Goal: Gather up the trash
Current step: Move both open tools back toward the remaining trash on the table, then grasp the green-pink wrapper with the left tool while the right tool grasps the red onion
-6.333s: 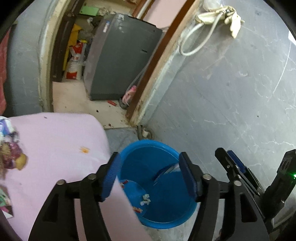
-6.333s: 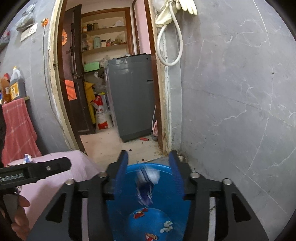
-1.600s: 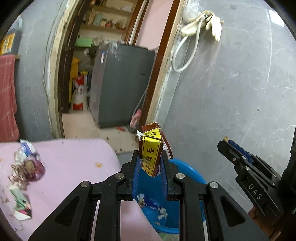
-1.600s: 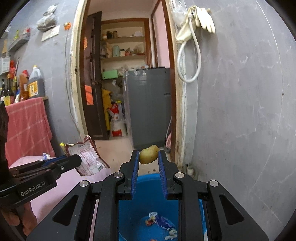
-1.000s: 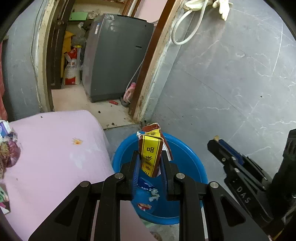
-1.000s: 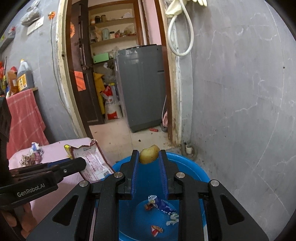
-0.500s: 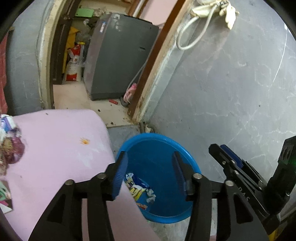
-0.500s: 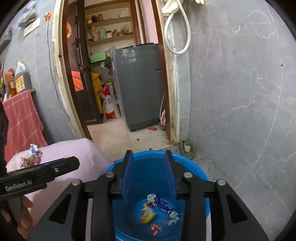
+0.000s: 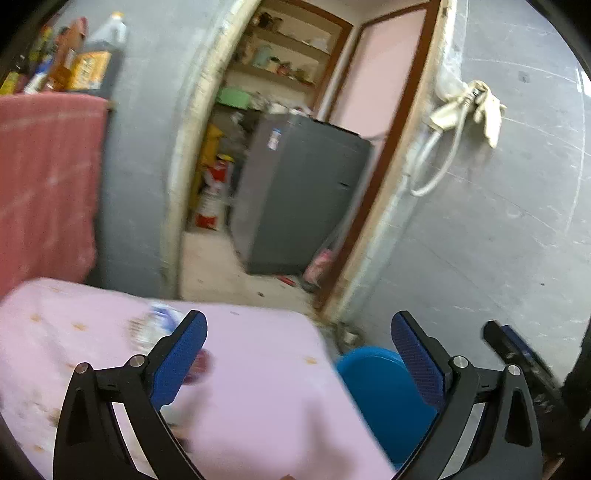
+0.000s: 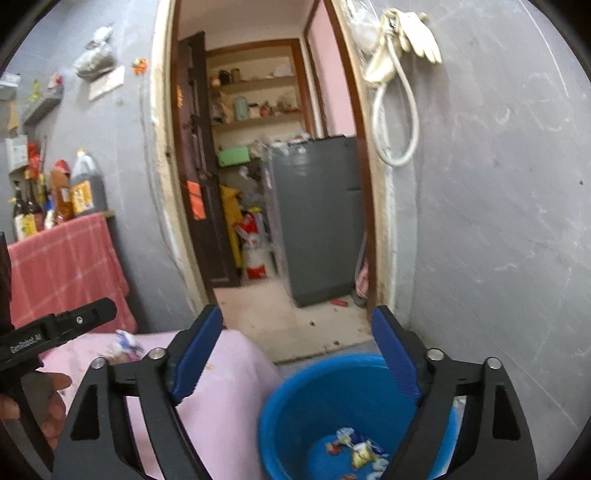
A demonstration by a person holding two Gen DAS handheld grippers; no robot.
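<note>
Below right jaws, binned trash

You're seeing two grippers: left gripper and right gripper. You're looking at one blue bucket, holding several wrappers, blurred, exact count unclear. You're facing one pink-covered table, carrying one small trash heap, pieces too blurred to count. You're viewing one grey appliance in doorway, one white hose on wall, one pair of pale gloves above it, one red checked cloth, several bottles above cloth, too crowded to count.
</note>
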